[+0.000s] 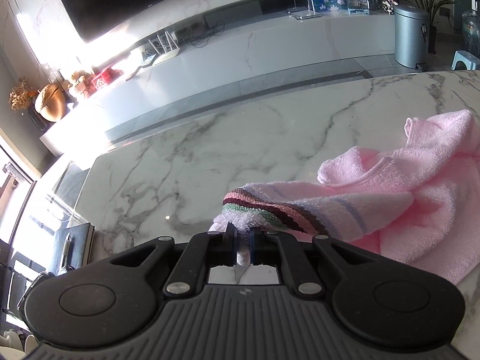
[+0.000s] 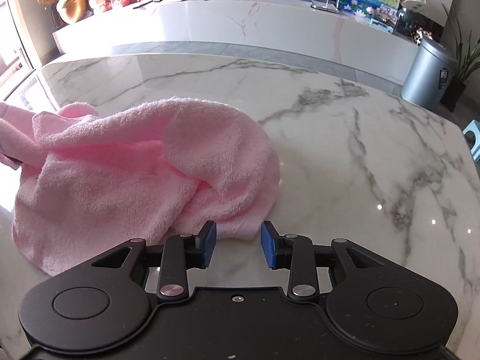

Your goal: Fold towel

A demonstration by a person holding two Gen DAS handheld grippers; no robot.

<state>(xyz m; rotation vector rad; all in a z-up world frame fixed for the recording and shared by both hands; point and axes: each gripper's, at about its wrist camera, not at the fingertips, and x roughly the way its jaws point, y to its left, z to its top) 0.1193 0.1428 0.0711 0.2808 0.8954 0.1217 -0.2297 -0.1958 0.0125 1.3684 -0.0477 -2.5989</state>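
Observation:
A pink towel (image 2: 144,162) lies crumpled on the white marble table (image 2: 345,138). One end of it carries a striped band in red, brown and green (image 1: 258,207). My left gripper (image 1: 242,234) is shut on that striped corner, and a bit of white cloth pokes back between its pads. The rest of the towel (image 1: 414,192) trails off to the right in the left wrist view. My right gripper (image 2: 238,235) stands open just before the near edge of the pink heap, blue pads (image 2: 268,247) apart with only bare marble between them.
Beyond the table's far edge (image 2: 210,57) runs a long white marble cabinet (image 2: 240,27) with a router, boxes and a painting. A grey bin (image 2: 429,72) and a plant stand at the right. A dark notebook with a pen (image 1: 72,249) lies off the table's left end.

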